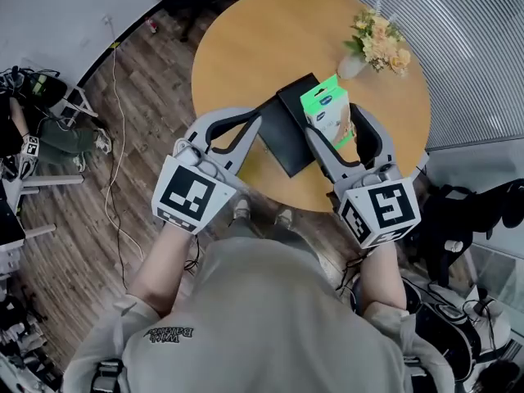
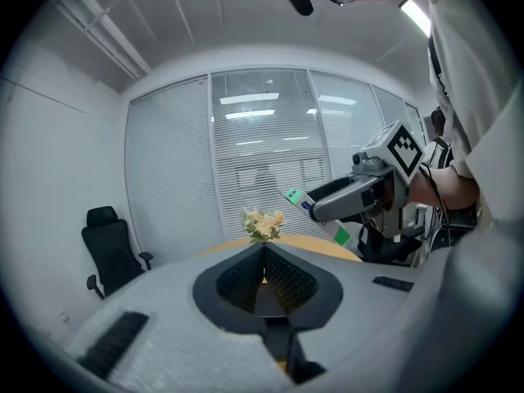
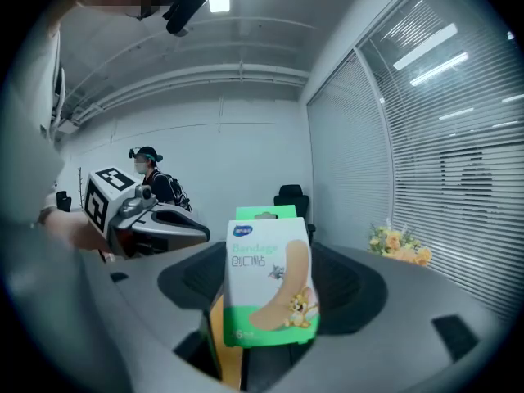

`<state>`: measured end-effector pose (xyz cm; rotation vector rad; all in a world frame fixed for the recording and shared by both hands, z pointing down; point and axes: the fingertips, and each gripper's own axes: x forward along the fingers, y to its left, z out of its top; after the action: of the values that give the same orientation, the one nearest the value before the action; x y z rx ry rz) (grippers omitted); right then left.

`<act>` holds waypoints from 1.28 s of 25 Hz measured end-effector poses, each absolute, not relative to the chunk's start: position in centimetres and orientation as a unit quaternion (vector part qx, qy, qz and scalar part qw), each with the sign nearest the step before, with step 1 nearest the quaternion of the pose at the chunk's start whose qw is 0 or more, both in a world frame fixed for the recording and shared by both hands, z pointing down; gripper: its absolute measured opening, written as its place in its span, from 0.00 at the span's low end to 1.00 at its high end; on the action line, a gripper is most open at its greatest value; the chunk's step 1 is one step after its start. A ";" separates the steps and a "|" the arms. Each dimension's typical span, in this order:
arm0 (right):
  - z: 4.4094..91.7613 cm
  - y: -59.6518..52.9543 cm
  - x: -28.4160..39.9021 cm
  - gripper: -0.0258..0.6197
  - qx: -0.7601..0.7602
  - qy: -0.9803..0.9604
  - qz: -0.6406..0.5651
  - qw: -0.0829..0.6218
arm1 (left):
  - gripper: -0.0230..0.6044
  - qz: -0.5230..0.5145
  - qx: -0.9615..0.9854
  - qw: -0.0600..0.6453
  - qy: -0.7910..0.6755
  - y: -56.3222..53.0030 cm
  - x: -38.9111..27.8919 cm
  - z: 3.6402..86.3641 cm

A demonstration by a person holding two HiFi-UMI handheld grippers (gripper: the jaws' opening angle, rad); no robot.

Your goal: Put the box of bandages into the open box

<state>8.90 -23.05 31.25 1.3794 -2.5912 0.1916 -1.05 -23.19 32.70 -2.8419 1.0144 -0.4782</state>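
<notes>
Right gripper [image 1: 336,128] is clamped on the white and green cardboard box of bandages [image 3: 268,277], one jaw on each side of it. The left gripper [image 1: 250,119] has its jaws closed tip to tip on nothing, just left of it. Around them I see a room with a plank wood floor [image 1: 139,146], a glass wall with slatted blinds [image 2: 270,154] and a black office chair [image 2: 110,248]. Under the grippers stands the round wooden table [image 1: 262,47]. On its near part lies the black open box [image 1: 285,142], flat and dark; both grippers cover parts of it, and I cannot make out its inside. The box of bandages stands upright over the black box's right side, showing a pale plaster strip, a small cartoon and a green hang tab; whether it touches the black box I cannot tell. Pale yellow flowers [image 1: 378,38] in a white vase [image 1: 352,66] sit at the table's far right.
</notes>
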 end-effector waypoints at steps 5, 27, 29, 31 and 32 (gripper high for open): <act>33.5 -23.8 9.3 0.52 0.465 -0.874 0.080 0.117 | 0.07 -0.165 -0.927 0.029 0.337 -24.0 -0.6 34.5; 47.3 -26.9 4.8 0.52 0.428 -0.865 0.143 0.222 | 0.07 -0.221 -0.916 -0.073 0.326 -27.0 -4.1 46.3; 48.6 -26.9 4.6 0.52 0.425 -0.862 0.152 0.231 | 0.07 -0.221 -0.915 -0.091 0.325 -27.1 -4.2 47.3; 49.8 -27.1 4.6 0.52 0.423 -0.859 0.161 0.240 | 0.07 -0.225 -0.913 -0.102 0.324 -27.3 -4.3 48.2; 50.4 -27.2 4.5 0.52 0.422 -0.858 0.165 0.244 | 0.07 -0.227 -0.912 -0.106 0.324 -27.4 -4.4 48.6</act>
<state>4.54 -27.22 50.37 1.1515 -2.3419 0.4501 -4.42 -27.38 48.59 -3.0769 1.0919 -0.7656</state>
